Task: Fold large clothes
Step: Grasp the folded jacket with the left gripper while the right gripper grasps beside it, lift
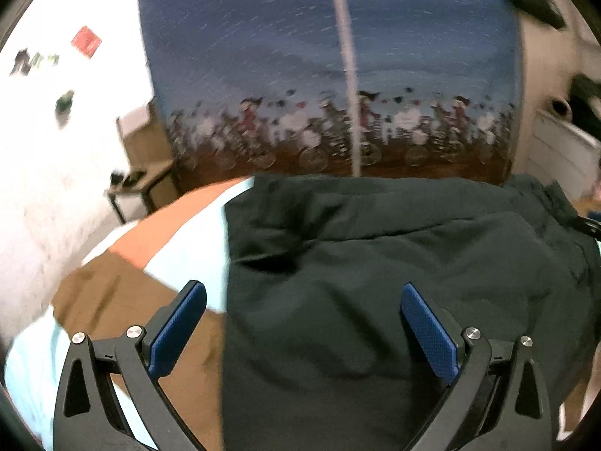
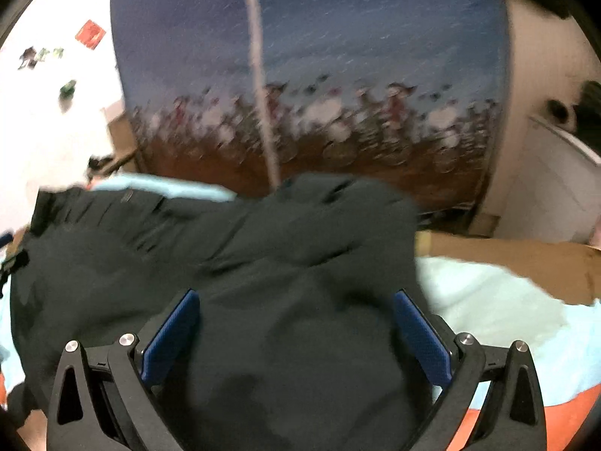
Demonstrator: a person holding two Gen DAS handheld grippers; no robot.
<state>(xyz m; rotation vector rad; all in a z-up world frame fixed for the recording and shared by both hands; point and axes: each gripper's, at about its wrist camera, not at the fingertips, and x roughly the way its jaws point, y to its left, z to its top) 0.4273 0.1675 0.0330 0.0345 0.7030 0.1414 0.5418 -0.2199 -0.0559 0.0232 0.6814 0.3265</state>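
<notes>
- L gripper (image 1: 303, 332): jaws spread wide, nothing between the blue pads (image 1: 179, 329). I'm above the near left part of the dark garment (image 1: 394, 263), w/ its left edge running btwn my two fingers.
- R gripper (image 2: 296, 334): also spread wide, pads bare, nothing pinched. It sits over the near right part of the same garment (image 2: 263, 263).
- Garment lies spread across the bed cover (image 1: 180, 248), a light blue, orange and brown sheet. Left edge is fairly straight in the left wrist view; right side is bunched into a hump at the far end in the right wrist view.
- Handling, my read: soft, limp, thickish fabric, prob. a large top or trousers, can't tell which. It'll drape and sag, no stiffness to push against. Matte surface, so pads should bite ok. Not fragile.
- Where to grab: I'd pinch the near left edge w/ L and the near right edge w/ R, one layer each if poss., then lift together so the fold stays square.
- Risk: catching the bed cover along w/ the cloth, esp. on L side where the edge lies flat on it.
- Far off: blue printed hanging (image 1: 330, 75) behind the bed, white wall left. Both views motion-blurred, so fine seams unreadable.
</notes>
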